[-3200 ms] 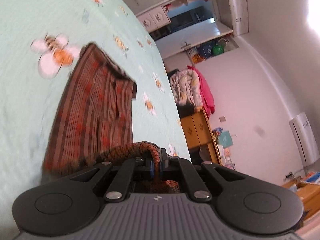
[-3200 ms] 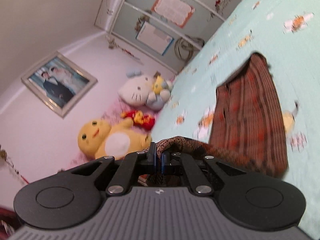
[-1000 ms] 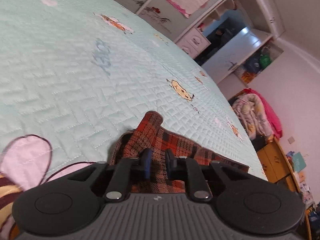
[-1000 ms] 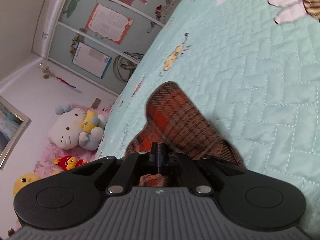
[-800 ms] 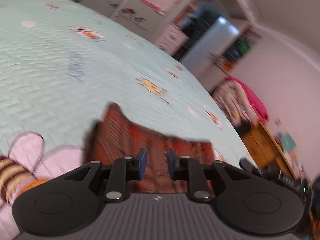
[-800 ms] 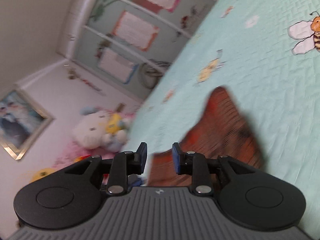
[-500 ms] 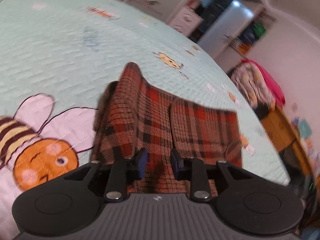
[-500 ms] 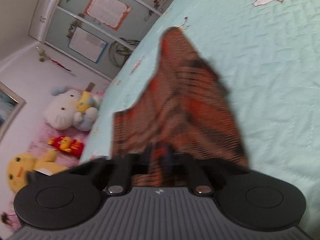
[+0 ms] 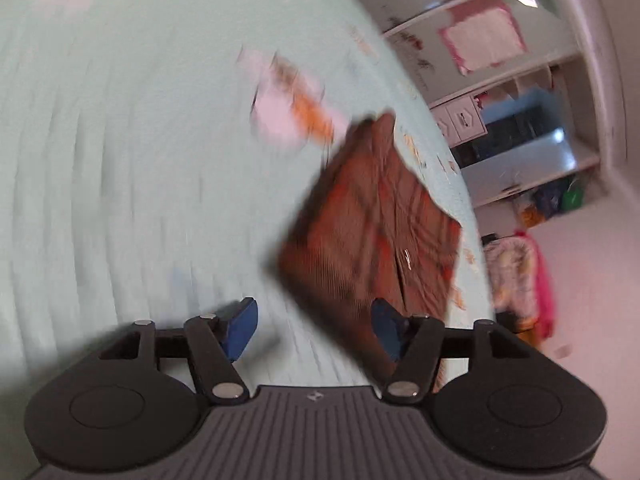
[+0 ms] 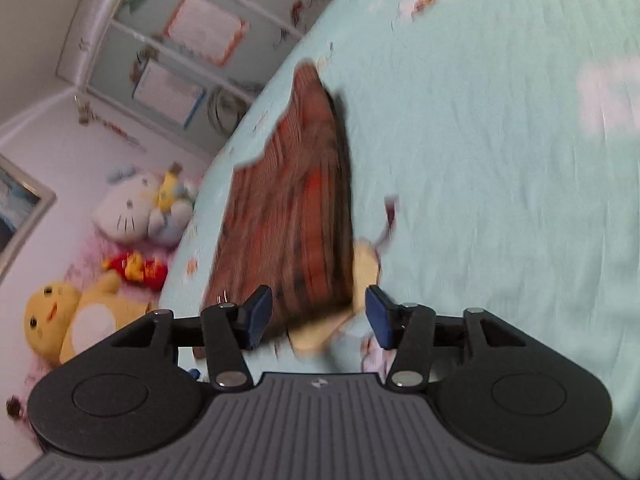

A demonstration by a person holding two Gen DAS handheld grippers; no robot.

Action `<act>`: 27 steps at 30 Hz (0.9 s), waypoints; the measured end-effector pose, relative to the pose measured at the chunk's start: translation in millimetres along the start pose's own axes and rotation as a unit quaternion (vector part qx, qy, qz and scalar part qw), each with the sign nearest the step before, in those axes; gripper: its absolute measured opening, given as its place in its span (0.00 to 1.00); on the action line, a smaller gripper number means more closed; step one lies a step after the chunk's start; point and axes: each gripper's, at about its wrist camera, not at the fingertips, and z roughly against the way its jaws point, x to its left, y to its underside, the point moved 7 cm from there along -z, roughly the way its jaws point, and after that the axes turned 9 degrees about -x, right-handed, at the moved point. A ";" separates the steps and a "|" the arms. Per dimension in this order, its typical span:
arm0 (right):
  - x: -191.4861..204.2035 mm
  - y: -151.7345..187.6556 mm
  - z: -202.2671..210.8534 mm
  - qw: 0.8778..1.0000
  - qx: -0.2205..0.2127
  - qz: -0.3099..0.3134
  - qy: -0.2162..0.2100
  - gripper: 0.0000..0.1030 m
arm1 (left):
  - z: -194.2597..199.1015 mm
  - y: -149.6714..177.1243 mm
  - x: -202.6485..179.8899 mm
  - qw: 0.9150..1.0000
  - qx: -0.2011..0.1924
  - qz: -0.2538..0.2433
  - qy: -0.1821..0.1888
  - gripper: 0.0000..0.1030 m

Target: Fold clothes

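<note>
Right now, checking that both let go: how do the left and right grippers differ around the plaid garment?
The left gripper has the plaid garment reaching its right finger; the right gripper has it toward its left finger. Shared: both stand open, jaws just opened, gripping nothing.

The red-brown plaid garment point(image 9: 372, 224) lies folded into a flat, roughly four-sided stack on the pale green bedspread point(image 9: 120, 160), its outline blurred.

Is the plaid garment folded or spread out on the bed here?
Folded: the plaid garment lies as a compact, layered rectangle on the mint bedspread, neither gripper holding it. Blur hides how neat the edges are.
</note>
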 end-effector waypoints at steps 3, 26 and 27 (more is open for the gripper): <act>6.0 -0.7 -11.8 0.999 0.016 -0.024 -0.020 0.54 | -10.7 17.4 -12.9 1.000 -0.006 -0.008 0.017 0.65; 81.5 58.1 -47.7 0.995 0.098 -0.024 -0.028 0.10 | -14.3 -51.0 -3.1 0.995 -0.008 0.000 0.097 0.09; 95.5 75.4 -47.4 0.993 0.111 -0.016 -0.033 0.10 | -4.2 -60.9 5.7 0.995 -0.002 -0.003 0.098 0.09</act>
